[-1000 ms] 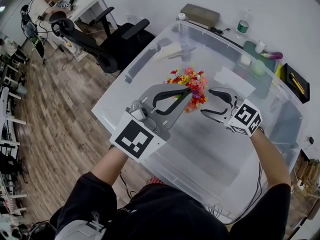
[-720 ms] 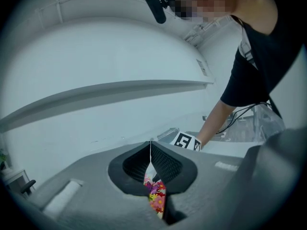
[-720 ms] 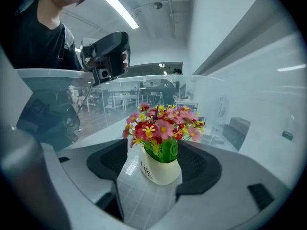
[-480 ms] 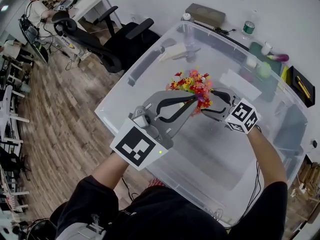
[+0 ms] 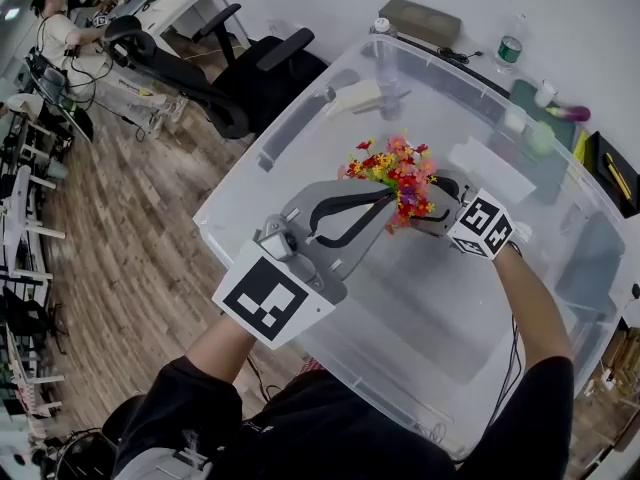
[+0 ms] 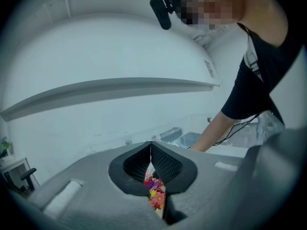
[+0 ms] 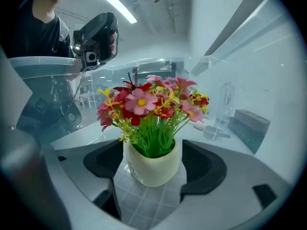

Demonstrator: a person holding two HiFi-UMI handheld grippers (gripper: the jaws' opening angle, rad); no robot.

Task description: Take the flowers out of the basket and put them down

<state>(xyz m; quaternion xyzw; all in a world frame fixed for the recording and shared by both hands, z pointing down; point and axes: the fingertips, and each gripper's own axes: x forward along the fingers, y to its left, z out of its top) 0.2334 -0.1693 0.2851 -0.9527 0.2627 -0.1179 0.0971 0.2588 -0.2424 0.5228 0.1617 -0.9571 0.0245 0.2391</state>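
Note:
A bunch of red, pink and yellow flowers (image 5: 393, 167) stands in a small cream pot (image 7: 152, 169) inside a large clear plastic bin (image 5: 243, 182). My right gripper (image 5: 426, 209) reaches in from the right. Its jaws are opening, with the pot between the dark pads (image 7: 205, 169) and standing on a white checked surface. I see no firm squeeze on the pot. My left gripper (image 5: 384, 197) is shut and empty, its tips just left of the blooms. In the left gripper view the left gripper (image 6: 151, 145) has closed tips, with the flowers (image 6: 154, 191) showing below them.
A black office chair (image 5: 250, 76) stands beyond the bin's left side, over wood floor. A brown box (image 5: 420, 20) and a bottle (image 5: 511, 48) sit behind the bin. White paper (image 5: 490, 168) and a green ball (image 5: 541, 137) show through its clear walls. A person (image 5: 52, 13) sits far left.
My right gripper has moved left up to the flowers, and its jaws now stand on either side of the pot. The left gripper stayed shut beside the blooms.

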